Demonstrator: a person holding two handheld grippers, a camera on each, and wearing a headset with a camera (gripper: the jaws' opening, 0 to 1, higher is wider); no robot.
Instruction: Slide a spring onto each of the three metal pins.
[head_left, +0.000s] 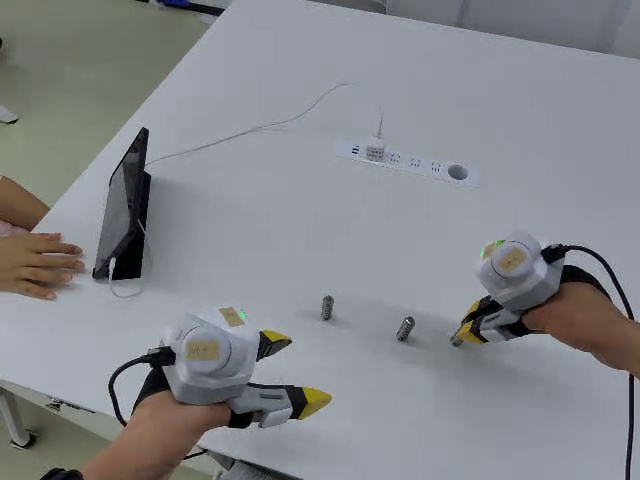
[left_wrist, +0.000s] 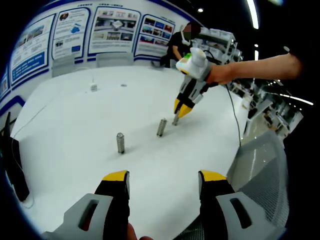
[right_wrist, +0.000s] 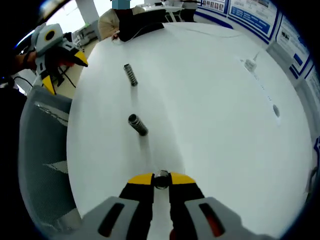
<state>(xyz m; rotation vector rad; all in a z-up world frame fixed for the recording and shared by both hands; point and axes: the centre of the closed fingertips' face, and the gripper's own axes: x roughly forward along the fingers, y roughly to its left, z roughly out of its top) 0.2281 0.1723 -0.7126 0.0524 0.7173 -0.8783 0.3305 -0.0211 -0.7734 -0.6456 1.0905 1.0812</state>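
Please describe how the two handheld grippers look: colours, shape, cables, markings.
The left gripper and right gripper match: rounded white-grey body, black jaws with yellow tips, a tan square label on top, a small green light and a black cable. No sleeves cover the forearms.

Wall posters (left_wrist: 75, 32): print too small to read. No other legible text.

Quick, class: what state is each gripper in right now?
Left gripper: open, empty.
Right gripper: shut on a small metal piece.
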